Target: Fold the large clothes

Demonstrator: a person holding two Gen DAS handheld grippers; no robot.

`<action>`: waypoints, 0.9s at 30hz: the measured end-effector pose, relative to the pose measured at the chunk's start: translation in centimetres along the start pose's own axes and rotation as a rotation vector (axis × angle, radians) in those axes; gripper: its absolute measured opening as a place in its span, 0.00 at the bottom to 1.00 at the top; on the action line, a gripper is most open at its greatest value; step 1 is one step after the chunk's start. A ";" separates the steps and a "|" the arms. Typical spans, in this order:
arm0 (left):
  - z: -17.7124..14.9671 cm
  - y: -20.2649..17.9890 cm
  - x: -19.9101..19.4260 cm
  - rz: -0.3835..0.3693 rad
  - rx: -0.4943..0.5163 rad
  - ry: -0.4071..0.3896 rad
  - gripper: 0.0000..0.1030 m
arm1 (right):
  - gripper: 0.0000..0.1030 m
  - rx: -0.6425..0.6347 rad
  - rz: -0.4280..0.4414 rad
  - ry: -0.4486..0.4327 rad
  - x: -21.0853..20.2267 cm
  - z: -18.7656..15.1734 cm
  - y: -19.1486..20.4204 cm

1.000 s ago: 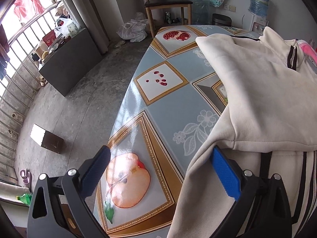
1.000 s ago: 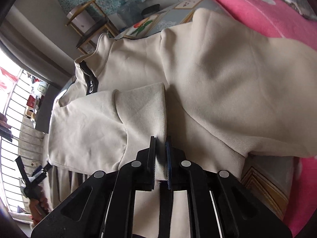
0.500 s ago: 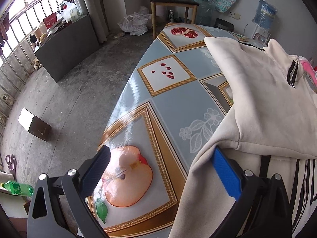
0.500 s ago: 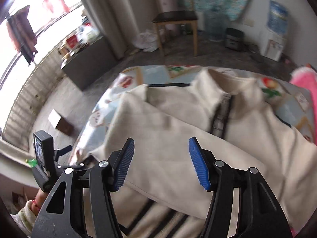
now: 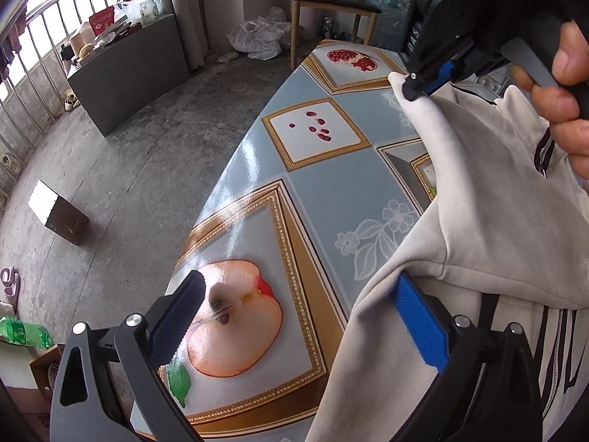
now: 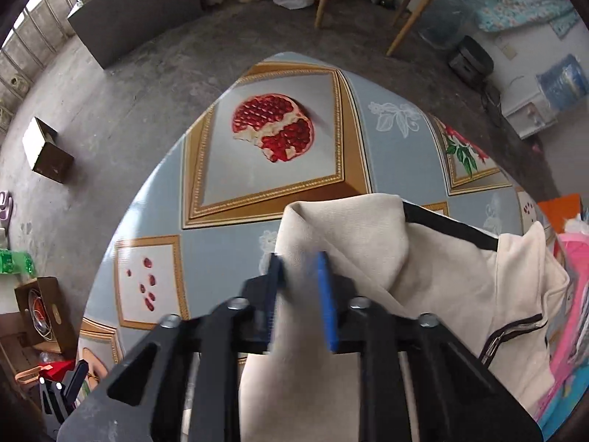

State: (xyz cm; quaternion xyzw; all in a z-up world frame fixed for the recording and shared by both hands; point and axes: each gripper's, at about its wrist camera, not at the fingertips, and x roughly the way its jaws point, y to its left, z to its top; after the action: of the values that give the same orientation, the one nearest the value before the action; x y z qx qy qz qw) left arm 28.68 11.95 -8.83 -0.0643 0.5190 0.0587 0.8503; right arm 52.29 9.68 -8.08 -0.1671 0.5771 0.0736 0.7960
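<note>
A cream zip-up jacket (image 5: 489, 199) with black trim lies on a table covered in a fruit-print cloth (image 5: 324, 191). My left gripper (image 5: 298, 313) is open at the table's near edge; its right finger (image 5: 419, 320) rests against a fold of the jacket, its left finger is over the apple print. My right gripper (image 6: 300, 294) is shut on a far corner of the jacket (image 6: 331, 235), near the pomegranate print (image 6: 274, 130). It also shows in the left wrist view (image 5: 423, 86), held by a hand and pinching the cream corner.
A wooden chair (image 5: 331, 3) stands beyond the table's far end. A dark low cabinet (image 5: 129, 66) and a small box (image 5: 59, 210) are on the concrete floor to the left. Pink bedding (image 6: 572, 294) lies at the right.
My right gripper has moved across the jacket to its far corner and closed on it. My left gripper has stayed open at the near edge.
</note>
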 end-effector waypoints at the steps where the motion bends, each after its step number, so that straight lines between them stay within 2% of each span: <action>1: 0.0 0.1 0.0 -0.005 -0.004 0.000 0.96 | 0.05 0.004 0.008 -0.022 -0.4 -0.3 -0.3; 6: -0.3 0.6 0.1 -0.027 -0.022 0.000 0.96 | 0.04 0.074 0.071 -0.142 -2.3 -1.2 -1.7; 10: -0.3 0.6 0.1 -0.025 -0.032 0.002 0.96 | 0.05 0.106 0.120 -0.152 -0.7 -1.2 -1.8; 13: -0.4 0.8 -0.2 -0.030 -0.033 0.008 0.96 | 0.20 0.158 0.226 -0.154 -0.9 -1.4 -3.4; 14: -0.4 0.9 -0.4 -0.032 -0.031 0.004 0.96 | 0.34 0.184 0.272 -0.161 -1.9 -1.8 -4.0; 16: -0.3 1.3 -1.5 -0.030 -0.029 -0.025 0.96 | 0.50 0.236 0.364 -0.223 -4.5 -3.4 -6.4; 19: 0.3 1.6 -4.0 -0.075 -0.030 -0.089 0.96 | 0.55 0.278 0.423 -0.292 -8.8 -8.0 -10.4; 21: 0.8 1.0 -5.7 -0.123 -0.004 -0.138 0.96 | 0.58 0.290 0.427 -0.333 -11.3 -12.2 -13.5; 24: 1.6 -1.3 -7.4 -0.168 0.069 -0.181 0.96 | 0.59 0.321 0.321 -0.366 -13.6 -19.5 -18.4; 27: 2.3 -4.6 -7.2 -0.187 0.138 -0.179 0.96 | 0.59 0.392 0.214 -0.364 -13.9 -26.9 -22.7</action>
State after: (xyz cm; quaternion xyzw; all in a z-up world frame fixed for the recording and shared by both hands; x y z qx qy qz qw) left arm 28.23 7.61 -1.17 -0.0481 0.4357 -0.0511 0.8974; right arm 30.82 -19.92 1.64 0.0676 0.4422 0.0729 0.8914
